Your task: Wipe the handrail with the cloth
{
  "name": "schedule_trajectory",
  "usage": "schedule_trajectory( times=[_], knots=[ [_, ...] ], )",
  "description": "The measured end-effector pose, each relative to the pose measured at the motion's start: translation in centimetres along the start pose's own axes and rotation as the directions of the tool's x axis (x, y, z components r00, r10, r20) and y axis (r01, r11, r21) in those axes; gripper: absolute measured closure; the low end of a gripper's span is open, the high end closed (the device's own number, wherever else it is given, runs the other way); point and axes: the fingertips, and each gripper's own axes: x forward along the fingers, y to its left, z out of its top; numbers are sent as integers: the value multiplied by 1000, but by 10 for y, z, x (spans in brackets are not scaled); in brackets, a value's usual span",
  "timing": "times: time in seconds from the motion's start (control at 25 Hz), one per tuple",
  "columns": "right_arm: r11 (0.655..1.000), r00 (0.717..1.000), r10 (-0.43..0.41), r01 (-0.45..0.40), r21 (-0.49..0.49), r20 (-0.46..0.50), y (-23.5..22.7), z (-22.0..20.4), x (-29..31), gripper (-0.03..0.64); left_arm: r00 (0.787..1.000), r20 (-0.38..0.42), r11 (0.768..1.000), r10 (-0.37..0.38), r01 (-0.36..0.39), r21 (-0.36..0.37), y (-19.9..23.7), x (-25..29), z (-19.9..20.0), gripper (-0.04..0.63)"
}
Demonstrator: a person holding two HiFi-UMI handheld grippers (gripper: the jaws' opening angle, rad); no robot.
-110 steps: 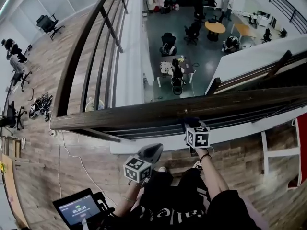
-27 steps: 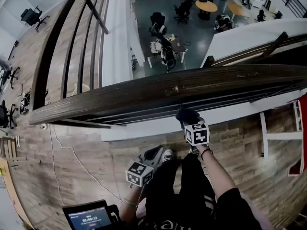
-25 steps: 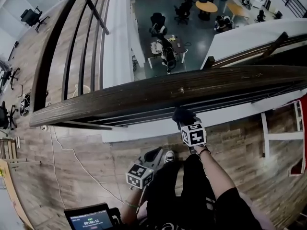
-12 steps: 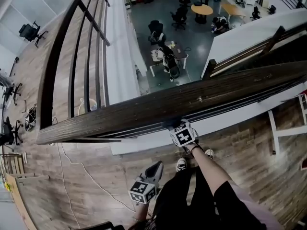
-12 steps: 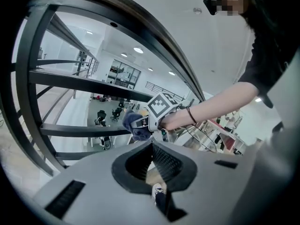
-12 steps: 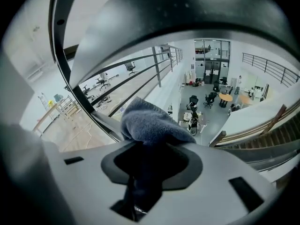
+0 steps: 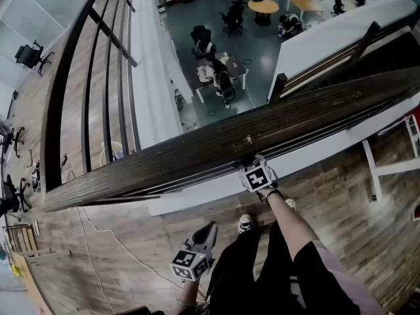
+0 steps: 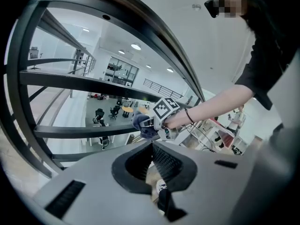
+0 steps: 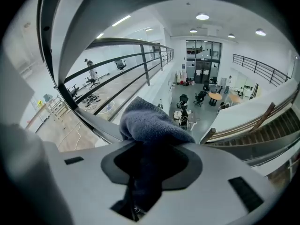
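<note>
Clamping the cloth (image 9: 150, 121), the right hand-held gripper (image 7: 250, 163) meets the handrail's (image 7: 164, 159) near edge; the rail runs crosswise, left to right. The left hand-held gripper (image 7: 207, 230) hangs lower, pinched empty.

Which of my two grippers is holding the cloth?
The right gripper, up at the handrail, jaws shut on the blue-grey cloth; the left gripper hangs low, shut and empty.

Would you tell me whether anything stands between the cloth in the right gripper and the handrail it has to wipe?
Nothing visible does. The right gripper, shut on the cloth, sits at the near edge of the handrail, and the rail's wooden top looks bare along its length.
</note>
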Motion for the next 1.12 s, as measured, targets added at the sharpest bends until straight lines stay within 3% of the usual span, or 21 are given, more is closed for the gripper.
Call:
schedule_trajectory(
  times=[0.32,1.12],
  knots=[
    [993,997,-66,61,102,49,-98,-14,-24,514,999,-46,998,-27,30,55,-38,57,16,594],
    [970,985,-154,136,201,78,-394,-75,-116,514,989,-95,991,-114,120,65,-214,257,46,594]
  ],
)
